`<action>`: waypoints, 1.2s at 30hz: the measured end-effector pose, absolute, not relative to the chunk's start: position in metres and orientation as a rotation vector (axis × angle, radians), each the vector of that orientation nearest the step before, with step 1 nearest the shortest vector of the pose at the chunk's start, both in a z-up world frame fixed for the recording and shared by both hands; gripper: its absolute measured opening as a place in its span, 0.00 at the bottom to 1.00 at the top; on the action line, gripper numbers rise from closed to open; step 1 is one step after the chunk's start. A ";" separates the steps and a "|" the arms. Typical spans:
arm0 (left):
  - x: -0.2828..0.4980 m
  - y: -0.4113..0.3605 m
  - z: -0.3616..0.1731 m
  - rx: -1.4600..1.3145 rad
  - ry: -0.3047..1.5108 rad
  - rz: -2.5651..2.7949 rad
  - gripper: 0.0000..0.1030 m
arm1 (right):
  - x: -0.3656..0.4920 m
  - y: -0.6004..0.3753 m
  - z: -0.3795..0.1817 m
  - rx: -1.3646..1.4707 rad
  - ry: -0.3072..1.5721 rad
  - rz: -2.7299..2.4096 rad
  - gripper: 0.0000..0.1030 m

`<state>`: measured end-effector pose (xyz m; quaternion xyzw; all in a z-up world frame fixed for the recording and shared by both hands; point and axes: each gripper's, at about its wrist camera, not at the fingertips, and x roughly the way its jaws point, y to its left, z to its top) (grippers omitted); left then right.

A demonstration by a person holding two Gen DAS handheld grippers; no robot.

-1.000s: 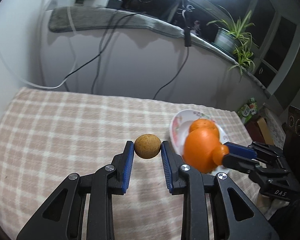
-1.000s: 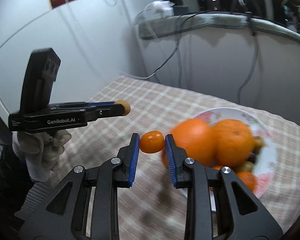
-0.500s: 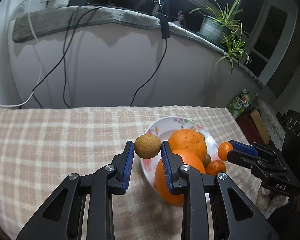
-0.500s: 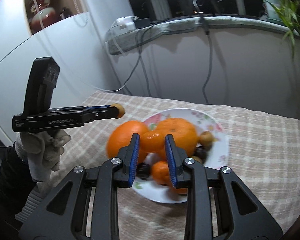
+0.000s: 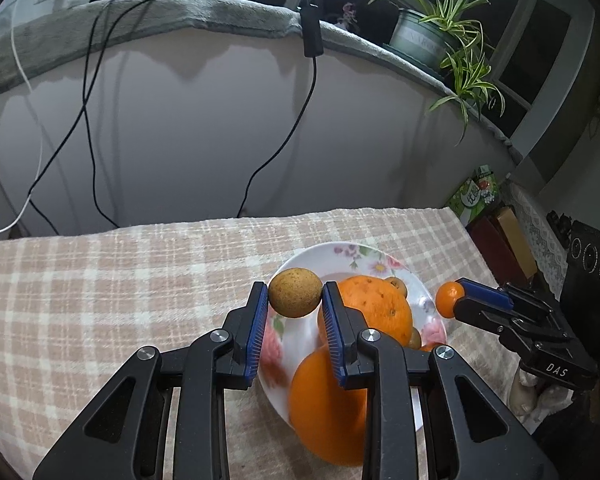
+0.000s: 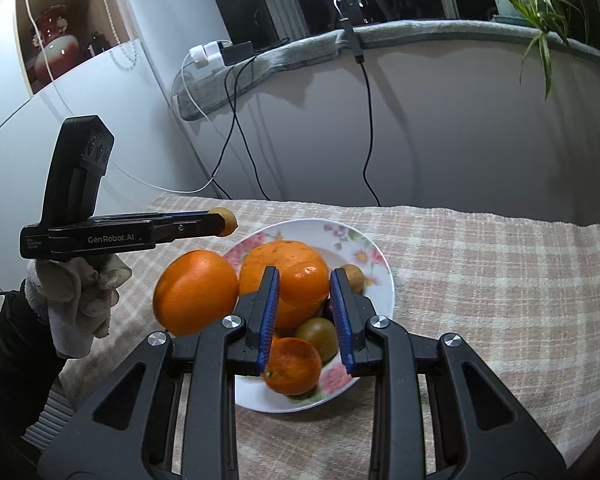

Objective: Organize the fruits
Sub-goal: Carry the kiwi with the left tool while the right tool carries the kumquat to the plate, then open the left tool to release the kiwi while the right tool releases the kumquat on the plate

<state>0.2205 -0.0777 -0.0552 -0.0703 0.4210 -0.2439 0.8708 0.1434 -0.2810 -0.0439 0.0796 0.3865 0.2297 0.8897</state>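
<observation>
My left gripper (image 5: pixel 295 300) is shut on a small brown round fruit (image 5: pixel 295 291) and holds it above the near rim of a floral plate (image 5: pixel 364 254). My right gripper (image 6: pixel 305 286) is shut on a small orange kumquat (image 6: pixel 305 282) above the same plate (image 6: pixel 374 264). The plate holds a large orange (image 6: pixel 278 260), a small orange fruit (image 6: pixel 292 366), a green-brown fruit (image 6: pixel 318 334) and a small brown fruit (image 6: pixel 354 276). Another large orange (image 6: pixel 194 292) sits at the plate's left edge. The left gripper with its brown fruit (image 6: pixel 226 221) also shows in the right wrist view.
The plate stands on a beige checked cloth (image 5: pixel 100 280) over the table. A white wall with hanging black cables (image 5: pixel 88 120) rises behind it. A potted plant (image 5: pixel 440 36) stands on the ledge. Boxes (image 5: pixel 500 236) stand beyond the table's right edge.
Both grippers have moved over the plate with their fruits still held. The right gripper has come closer above the piled fruit.
</observation>
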 end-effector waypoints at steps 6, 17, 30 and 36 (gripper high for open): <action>0.227 -0.083 -0.057 -0.147 0.895 -0.517 0.25 | 0.148 -0.285 -0.050 0.186 0.816 0.478 0.26; 0.231 -0.088 -0.059 -0.142 0.904 -0.522 0.26 | 0.152 -0.286 -0.055 0.212 0.833 0.482 0.27; 0.228 -0.092 -0.056 -0.127 0.900 -0.539 0.61 | 0.150 -0.287 -0.053 0.219 0.817 0.474 0.71; 0.225 -0.091 -0.054 -0.113 0.894 -0.517 0.66 | 0.148 -0.288 -0.049 0.227 0.808 0.479 0.87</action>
